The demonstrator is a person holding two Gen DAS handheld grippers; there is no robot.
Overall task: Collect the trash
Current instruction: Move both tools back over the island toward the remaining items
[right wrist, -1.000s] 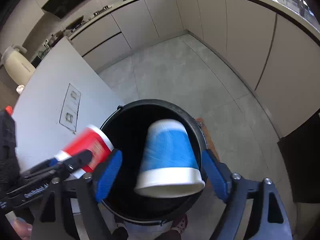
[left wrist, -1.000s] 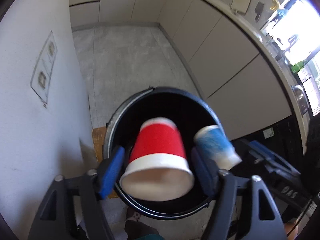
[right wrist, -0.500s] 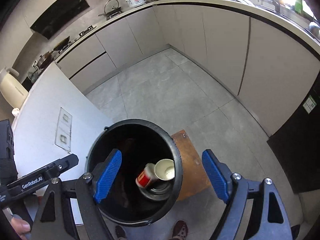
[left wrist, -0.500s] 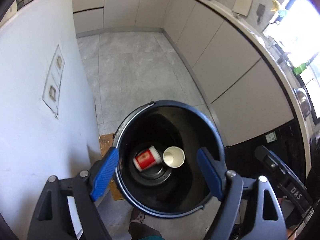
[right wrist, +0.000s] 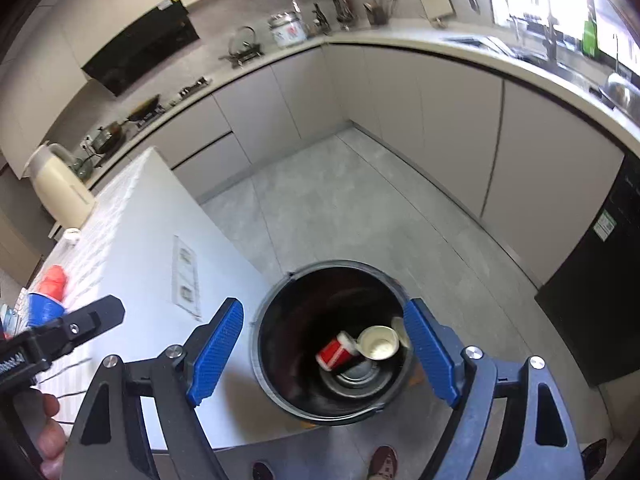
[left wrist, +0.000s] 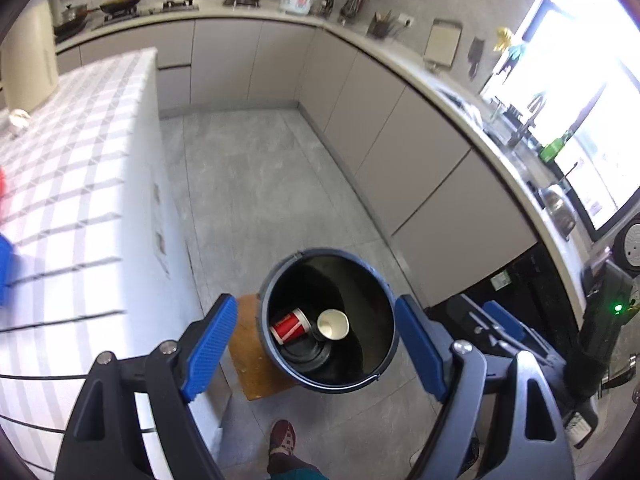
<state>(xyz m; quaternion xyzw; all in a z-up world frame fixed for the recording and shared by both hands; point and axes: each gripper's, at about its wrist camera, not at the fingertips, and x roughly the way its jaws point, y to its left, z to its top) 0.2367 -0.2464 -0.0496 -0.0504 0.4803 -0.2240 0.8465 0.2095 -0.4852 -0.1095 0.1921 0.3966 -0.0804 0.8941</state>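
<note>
Grey tiled floor [left wrist: 256,184] lies between a white checked counter [left wrist: 80,184] and beige cabinets [left wrist: 400,152] in an L-shape. Bright daylight comes through the window [left wrist: 576,92].

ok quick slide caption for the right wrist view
Open right gripper above a black bin holding a red cup and a white-lined cup.

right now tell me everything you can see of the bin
The bin is a round, dark bucket, plastic by the look, open-topped with a thin wire handle hanging at its rim. It stands upright on the grey floor, partly over a wooden board. Inside, a red cup and a white-lined cup lie on their sides.
</note>
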